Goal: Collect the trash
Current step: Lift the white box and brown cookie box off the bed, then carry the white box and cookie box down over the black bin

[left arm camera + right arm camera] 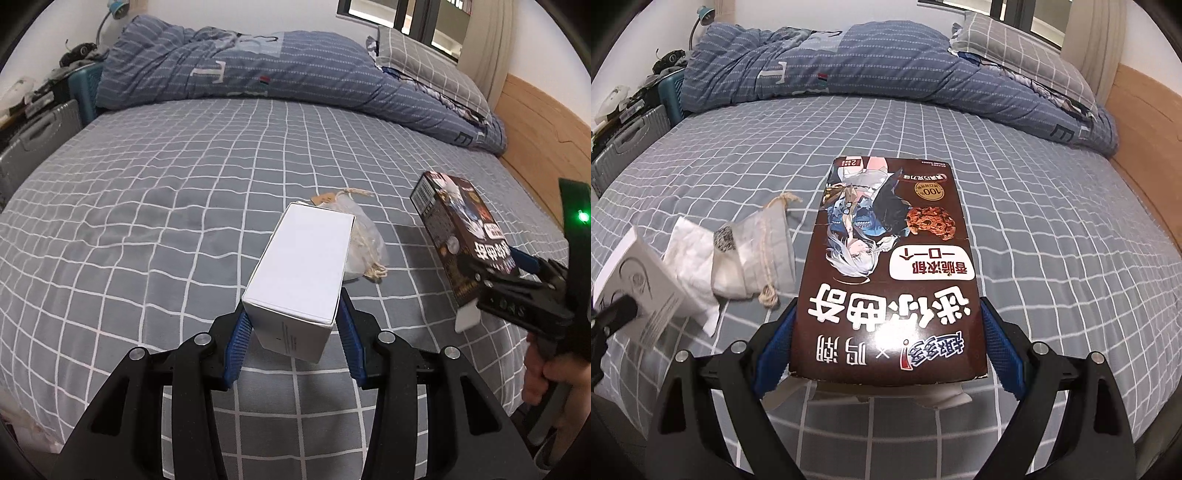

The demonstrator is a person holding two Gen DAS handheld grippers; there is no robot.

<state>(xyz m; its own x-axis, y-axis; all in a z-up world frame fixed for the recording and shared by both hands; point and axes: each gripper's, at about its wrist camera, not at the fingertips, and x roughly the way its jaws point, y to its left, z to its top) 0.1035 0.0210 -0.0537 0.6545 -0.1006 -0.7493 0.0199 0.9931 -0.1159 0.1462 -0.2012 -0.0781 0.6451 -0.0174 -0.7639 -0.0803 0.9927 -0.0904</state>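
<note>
My left gripper (293,325) is shut on a white carton (303,269) and holds it above the bed; the carton also shows blurred at the left of the right wrist view (635,280). My right gripper (886,332) is shut on a brown cookie box (886,273) with a cartoon girl on it, held flat above the bed; the box shows in the left wrist view (461,236). A pale drawstring pouch (764,243) and crumpled white paper (690,266) lie on the sheet between the two grippers. The pouch (365,243) is partly hidden behind the white carton.
The bed has a grey checked sheet (184,206). A blue striped quilt (258,70) and a checked pillow (424,62) lie at the far side. A wooden bed board (546,129) runs along the right. A grey suitcase (33,147) and clutter stand left of the bed.
</note>
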